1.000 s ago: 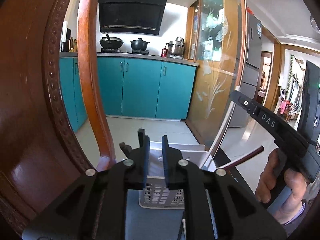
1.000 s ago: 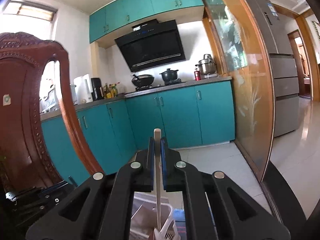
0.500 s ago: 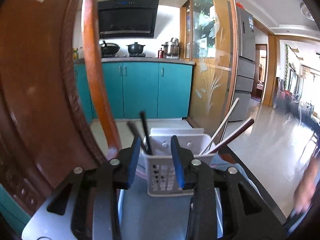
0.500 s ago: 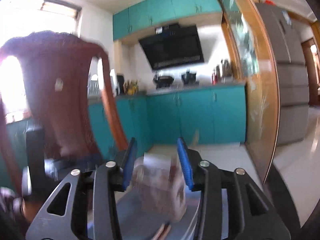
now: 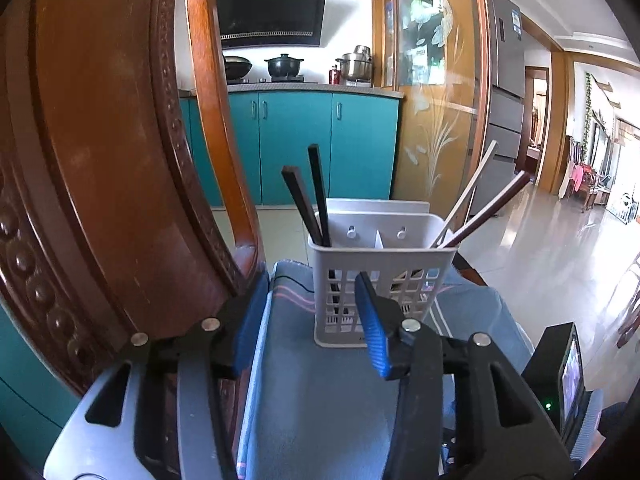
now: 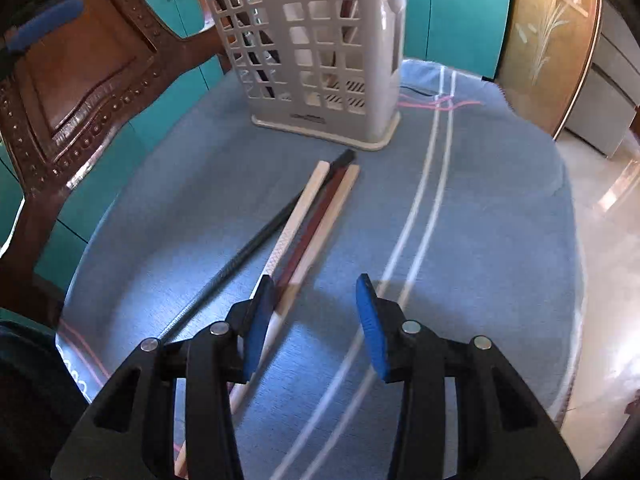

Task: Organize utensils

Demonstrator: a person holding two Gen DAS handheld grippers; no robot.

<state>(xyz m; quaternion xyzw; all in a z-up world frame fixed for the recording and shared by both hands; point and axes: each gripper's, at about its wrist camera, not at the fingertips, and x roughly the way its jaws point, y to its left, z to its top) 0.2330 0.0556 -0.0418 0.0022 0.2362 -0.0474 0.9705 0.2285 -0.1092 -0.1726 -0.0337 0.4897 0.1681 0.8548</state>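
Left wrist view: the left gripper [image 5: 310, 312] has its jaws opening with nothing gripped, low over the blue cloth [image 5: 320, 400] and facing the white holder [image 5: 380, 272], which stands upright with dark chopsticks [image 5: 316, 200] in its left compartment and two leaning ones [image 5: 476, 208] in its right. Right wrist view: the right gripper [image 6: 314, 316] points down with jaws apart and empty, above four loose chopsticks [image 6: 312, 220] lying together on the cloth just before the holder.

Left gripper [image 5: 310, 316] jaws opening and empty, right gripper [image 6: 316, 316] tilted downward, jaws apart
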